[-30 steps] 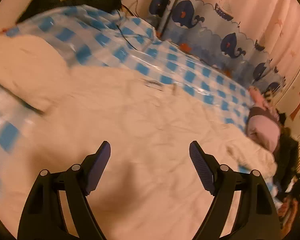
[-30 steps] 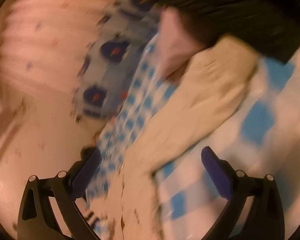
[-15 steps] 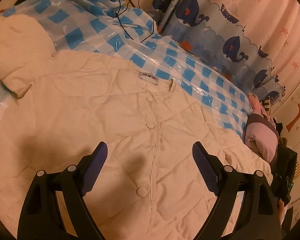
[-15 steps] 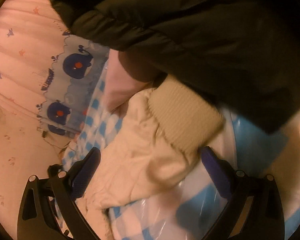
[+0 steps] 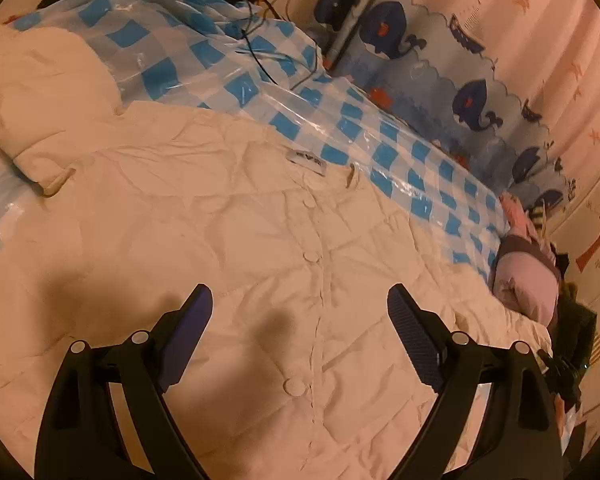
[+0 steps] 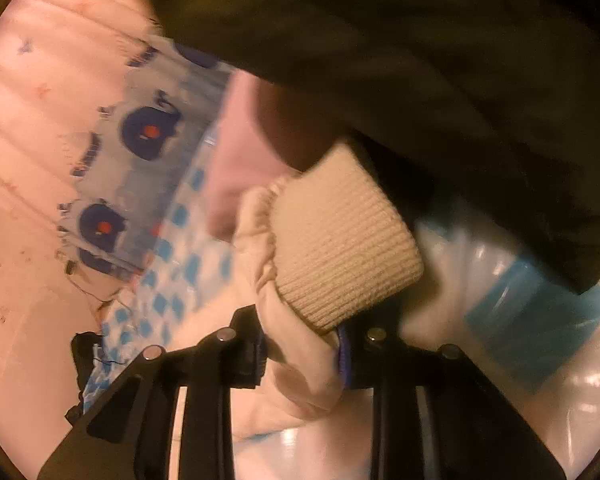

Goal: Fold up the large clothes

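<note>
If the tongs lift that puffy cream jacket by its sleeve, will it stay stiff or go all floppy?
Probably floppy: the cream jacket lies creased and flat. The sleeve already bunches where the right tongs pinch it. It looks puffy, so likely light for its size.

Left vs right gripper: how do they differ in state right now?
The left gripper has its jaws wide apart with nothing between them; the right gripper has just been closing its jaws and now pinches the cream jacket's sleeve beside the ribbed cuff. The left hovers over the jacket's buttoned front; the right sits at the sleeve end, under a dark garment. Both have black frames and dark blue pads.
</note>
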A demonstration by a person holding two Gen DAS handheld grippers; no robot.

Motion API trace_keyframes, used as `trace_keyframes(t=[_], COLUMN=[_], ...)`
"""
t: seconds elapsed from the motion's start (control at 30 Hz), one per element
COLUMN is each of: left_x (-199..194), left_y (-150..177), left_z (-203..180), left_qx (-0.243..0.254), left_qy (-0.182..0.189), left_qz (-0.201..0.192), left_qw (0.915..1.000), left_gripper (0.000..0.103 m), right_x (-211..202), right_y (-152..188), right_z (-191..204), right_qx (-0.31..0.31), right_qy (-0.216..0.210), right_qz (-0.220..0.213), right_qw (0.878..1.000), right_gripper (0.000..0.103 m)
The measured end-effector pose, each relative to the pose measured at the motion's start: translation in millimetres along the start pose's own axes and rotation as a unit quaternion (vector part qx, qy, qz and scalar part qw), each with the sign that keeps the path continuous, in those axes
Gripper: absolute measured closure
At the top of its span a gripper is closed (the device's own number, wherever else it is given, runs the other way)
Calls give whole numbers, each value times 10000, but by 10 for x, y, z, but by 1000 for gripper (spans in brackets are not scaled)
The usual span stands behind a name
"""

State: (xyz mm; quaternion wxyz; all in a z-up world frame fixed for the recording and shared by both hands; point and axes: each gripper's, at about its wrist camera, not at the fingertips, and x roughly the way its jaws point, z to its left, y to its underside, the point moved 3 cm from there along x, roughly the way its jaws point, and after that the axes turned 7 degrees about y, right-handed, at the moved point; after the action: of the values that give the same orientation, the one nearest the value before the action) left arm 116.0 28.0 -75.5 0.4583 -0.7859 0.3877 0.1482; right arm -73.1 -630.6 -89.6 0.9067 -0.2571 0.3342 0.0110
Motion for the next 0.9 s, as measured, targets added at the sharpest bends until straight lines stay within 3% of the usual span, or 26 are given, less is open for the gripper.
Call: trace_keyframes(t=[0.2,0.43,0.9], left_x=[-140,-436,-1052], left_y=[-98,-253,-567], left_z=[139,367,1187], left_qx=[-180,-57,-874], left_qy=[53,-168,-237], left_qz=[-93,-264,-516], left_qw=[9998,9995,9946], left_gripper=[18,17,17], right_x=[-382,-442,-472], right_y=[-74,-32,440], right_z=[686,1568,3283], right_qx=[-510,-892,-1338], right_qy=[-483,-771,-1312], right_qz=[-485,-499,-435], right_qw=[9963,9918,9813], right_gripper=[76,76,76])
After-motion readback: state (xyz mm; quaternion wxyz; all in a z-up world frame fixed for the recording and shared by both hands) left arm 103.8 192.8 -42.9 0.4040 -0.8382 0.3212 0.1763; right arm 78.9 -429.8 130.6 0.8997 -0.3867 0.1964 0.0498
